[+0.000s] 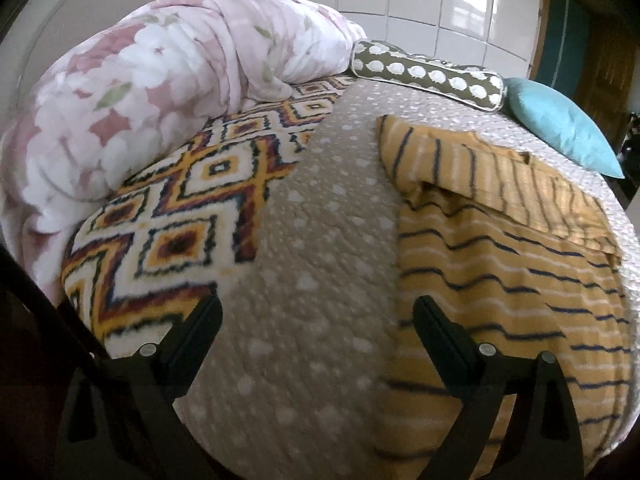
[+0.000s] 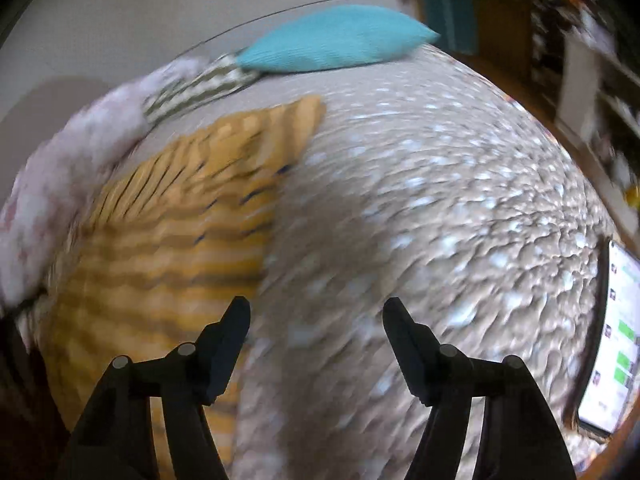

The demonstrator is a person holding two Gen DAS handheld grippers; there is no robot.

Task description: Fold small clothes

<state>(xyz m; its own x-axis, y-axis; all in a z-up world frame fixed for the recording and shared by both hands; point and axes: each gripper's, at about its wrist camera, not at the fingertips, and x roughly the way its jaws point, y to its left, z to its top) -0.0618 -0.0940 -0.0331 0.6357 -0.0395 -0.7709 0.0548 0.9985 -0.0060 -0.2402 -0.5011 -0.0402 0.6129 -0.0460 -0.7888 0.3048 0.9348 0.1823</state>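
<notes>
Your left gripper (image 1: 318,312) hangs over the dotted beige bedspread (image 1: 320,240), jaws spread wide, nothing between them. Your right gripper (image 2: 316,312) is also parted and empty above the same cover, somewhat narrower.

The yellow striped garment (image 1: 500,248) lies flat on the bed, its upper part folded over; it sits just right of your left gripper's right finger (image 1: 436,328) and left of your right gripper.

Around it:
- A geometric patterned blanket (image 1: 180,208) on the left, a bunched floral comforter (image 1: 140,92) piled on its far side.
- 1 olive spotted bolster (image 1: 428,72) and 1 teal cushion (image 1: 560,124) along the far edge.
- A lit screen (image 2: 616,340) at the right rim, cut off.

The right wrist view is heavily smeared; the shelves beyond the bed are unreadable. The garment's near end is cut off by the frame.
</notes>
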